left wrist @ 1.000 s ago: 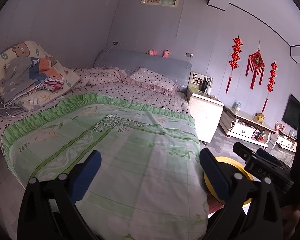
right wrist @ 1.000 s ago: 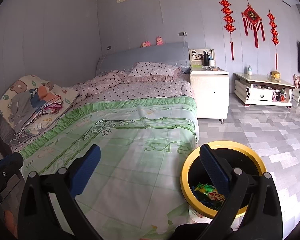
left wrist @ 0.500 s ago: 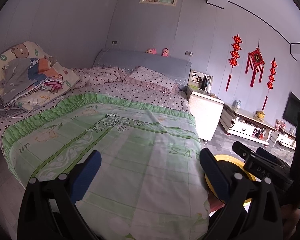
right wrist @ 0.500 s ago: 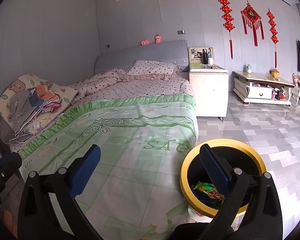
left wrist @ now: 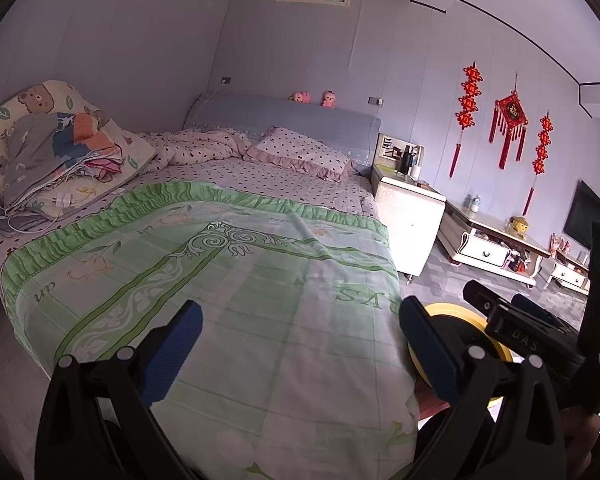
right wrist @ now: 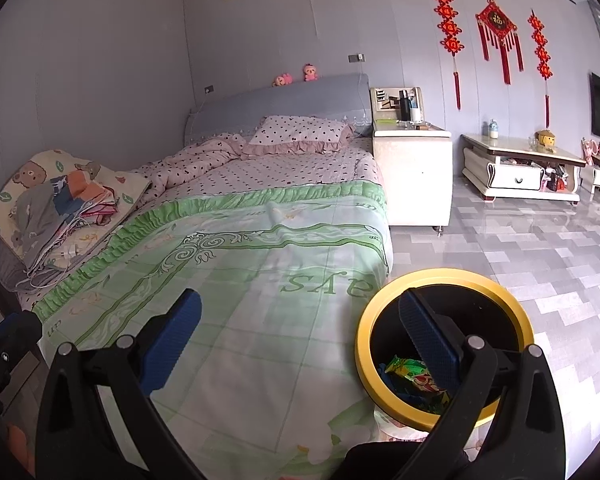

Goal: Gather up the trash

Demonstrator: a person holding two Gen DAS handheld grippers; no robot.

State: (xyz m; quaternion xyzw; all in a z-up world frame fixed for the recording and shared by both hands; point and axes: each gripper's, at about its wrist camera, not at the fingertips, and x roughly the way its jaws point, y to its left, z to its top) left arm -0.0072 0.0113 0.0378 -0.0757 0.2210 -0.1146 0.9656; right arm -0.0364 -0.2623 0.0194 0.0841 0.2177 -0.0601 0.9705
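Note:
A yellow-rimmed black trash bin (right wrist: pixel 444 280) stands on the floor at the foot-right corner of the bed, with colourful snack wrappers (right wrist: pixel 412 376) inside. My right gripper (right wrist: pixel 300 332) hangs open over the bed's corner and the bin, nothing between its blue pads. In the left wrist view my left gripper (left wrist: pixel 300 336) is open too, empty, above the green bedspread (left wrist: pixel 228 288). The bin's yellow rim (left wrist: pixel 456 316) peeks out behind the left gripper's right finger, partly hidden by the right-hand tool (left wrist: pixel 540 336). I see no loose trash on the bedspread.
A pile of folded blankets (left wrist: pixel 56 148) lies on the bed's left side, pillows at the headboard. A white nightstand (right wrist: pixel 412 172) stands right of the bed, a low TV cabinet (right wrist: pixel 520 168) further right. Grey tiled floor (right wrist: pixel 540 248) spreads right of the bin.
Both views have drifted back and slightly upward; the bed and bin sit a little lower in the frames. Both grippers stay open and empty.

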